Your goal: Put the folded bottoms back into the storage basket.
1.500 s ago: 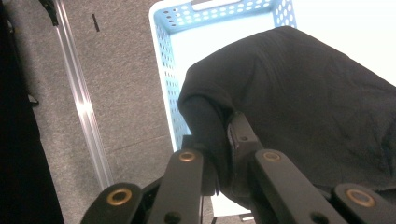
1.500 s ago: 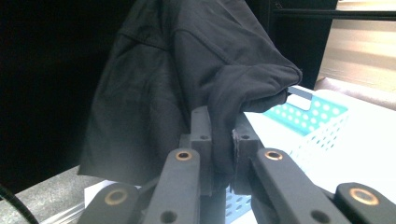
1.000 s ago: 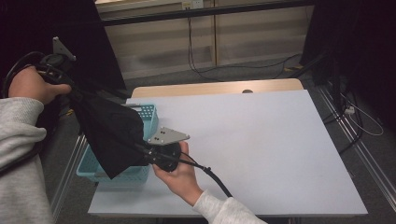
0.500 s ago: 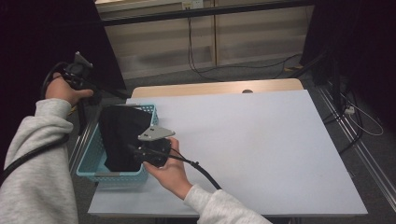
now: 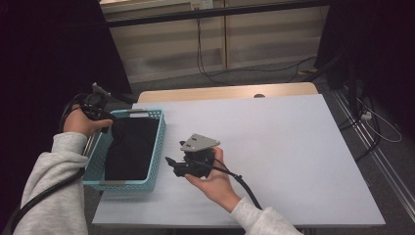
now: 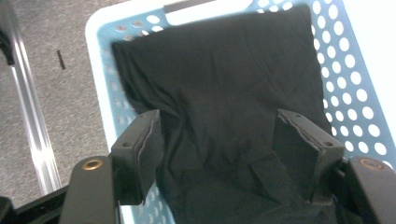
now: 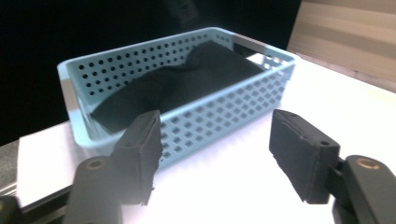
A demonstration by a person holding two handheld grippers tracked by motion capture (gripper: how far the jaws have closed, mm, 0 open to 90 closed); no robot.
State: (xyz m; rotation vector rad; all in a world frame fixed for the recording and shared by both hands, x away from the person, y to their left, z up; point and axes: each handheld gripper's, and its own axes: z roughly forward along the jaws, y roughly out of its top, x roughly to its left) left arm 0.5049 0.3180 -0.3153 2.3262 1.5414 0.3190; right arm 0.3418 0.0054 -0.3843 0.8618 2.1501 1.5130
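Black cloth [image 5: 131, 147] lying folded inside the blue basket [image 5: 157, 147] at the table's [image 5: 293, 147] left edge, toward the near corner. Left gripper [image 6: 217, 140] above the basket's far left corner, jaws just opened, released, nothing pinched between them. Right gripper [image 5: 171, 162] just beside the basket's right wall over bare tabletop, jaws likewise just opened and empty.

Light grey sweatshirt sleeves are worn on both forearms. Each black gripper, left gripper [image 5: 100, 116] and right gripper [image 5: 172, 163], is trailed by a black cable. A grey three-cornered plate with small holes is carried on top. Brass-coloured screws are set behind the padded black jaws.
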